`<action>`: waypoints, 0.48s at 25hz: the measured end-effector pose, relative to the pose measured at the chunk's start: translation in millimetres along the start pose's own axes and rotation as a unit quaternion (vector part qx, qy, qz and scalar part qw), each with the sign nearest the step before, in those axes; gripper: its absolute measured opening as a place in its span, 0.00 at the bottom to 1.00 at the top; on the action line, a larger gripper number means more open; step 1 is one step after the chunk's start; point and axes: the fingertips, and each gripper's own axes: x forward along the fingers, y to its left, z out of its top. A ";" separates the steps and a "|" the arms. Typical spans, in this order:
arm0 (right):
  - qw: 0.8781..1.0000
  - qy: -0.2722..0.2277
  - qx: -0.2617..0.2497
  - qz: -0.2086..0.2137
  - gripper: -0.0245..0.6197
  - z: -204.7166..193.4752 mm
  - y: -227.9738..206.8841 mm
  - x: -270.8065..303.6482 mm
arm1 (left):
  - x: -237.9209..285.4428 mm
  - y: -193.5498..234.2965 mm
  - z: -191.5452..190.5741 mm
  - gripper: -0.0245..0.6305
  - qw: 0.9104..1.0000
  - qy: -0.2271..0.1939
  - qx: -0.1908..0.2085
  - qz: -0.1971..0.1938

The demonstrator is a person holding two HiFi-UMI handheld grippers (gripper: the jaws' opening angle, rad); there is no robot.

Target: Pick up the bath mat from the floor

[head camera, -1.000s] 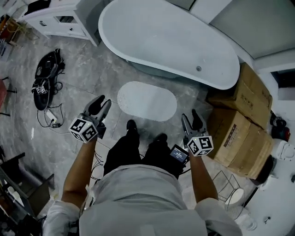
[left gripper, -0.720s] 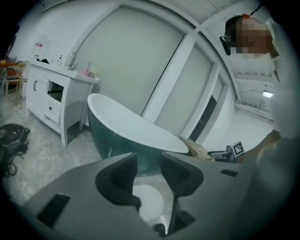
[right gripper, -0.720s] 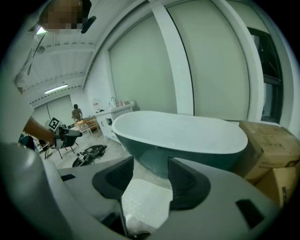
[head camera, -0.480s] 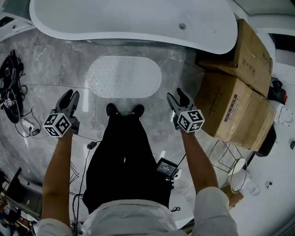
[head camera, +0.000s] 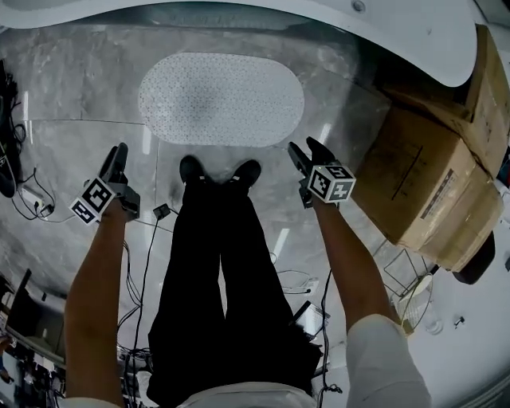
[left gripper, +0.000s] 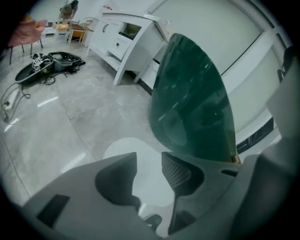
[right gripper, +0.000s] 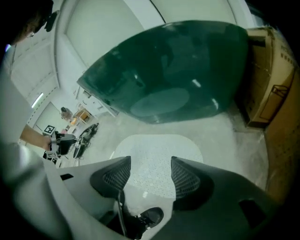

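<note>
The white oval bath mat (head camera: pixel 221 100) lies flat on the grey marble floor in front of the bathtub (head camera: pixel 239 16). My left gripper (head camera: pixel 119 154) hangs above the floor near the mat's left end, open and empty. My right gripper (head camera: pixel 304 148) is close to the mat's right end, its jaws opening with nothing between them. In the left gripper view the bath mat (left gripper: pixel 117 149) shows beyond the left gripper (left gripper: pixel 149 161). The right gripper view looks down on the bath mat (right gripper: pixel 159 147) past the right gripper (right gripper: pixel 150 164). Neither gripper touches the mat.
The person's shoes (head camera: pixel 219 171) stand at the mat's near edge. Cardboard boxes (head camera: pixel 430 183) are stacked close on the right, with a wire rack (head camera: pixel 406 279) below them. Cables (head camera: pixel 32 199) lie on the floor at left. A white cabinet (left gripper: pixel 126 37) stands far left.
The view has swung forward and down, so the mat is nearer and larger. Both grippers have come closer to the mat's ends. The right jaws stand wider.
</note>
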 end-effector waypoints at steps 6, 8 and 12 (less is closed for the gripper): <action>1.000 0.018 0.004 -0.006 0.45 -37.8 -42.5 73.8 | 49.1 50.7 -59.8 0.33 0.991 0.098 0.091 0.006; 1.000 0.018 0.014 -0.018 0.46 -49.6 -58.0 91.0 | 65.3 67.9 -71.5 0.33 0.988 0.115 0.106 0.007; 0.999 0.022 0.012 -0.029 0.48 -64.7 -85.6 122.3 | 105.7 100.5 -86.5 0.35 0.983 0.128 0.128 0.014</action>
